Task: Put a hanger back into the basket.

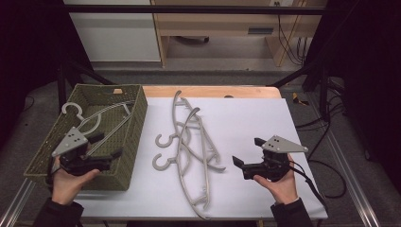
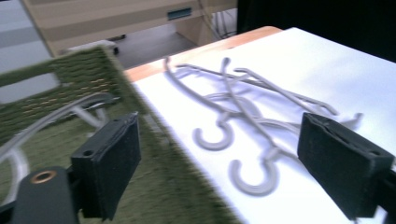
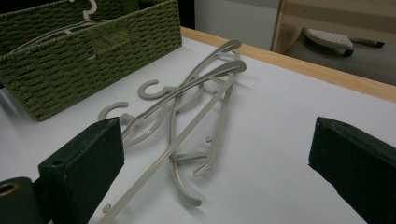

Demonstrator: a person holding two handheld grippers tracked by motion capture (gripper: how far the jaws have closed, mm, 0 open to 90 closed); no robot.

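Seen from above: left gripper poised over the near right part of a green woven basket, jaws spread wide with nothing between them, pointed toward the middle of the desk. Inside the basket, one grey hanger, lying slanted across the floor of it, hook up over the far left rim. Just beside the basket, on the white sheet covering the desk, a loose pile of grey hangers, crossed over one another, two hooks turned toward the basket. Right gripper held low over the sheet near the pile's right side, apart from it, jaws likewise wide open and empty, aimed at the hangers.

From the left gripper view: basket wall running between the black pads, part of the binned hanger at left, the piled hangers beyond. From the right gripper view: pile lying ahead between open pads, basket at the far left.
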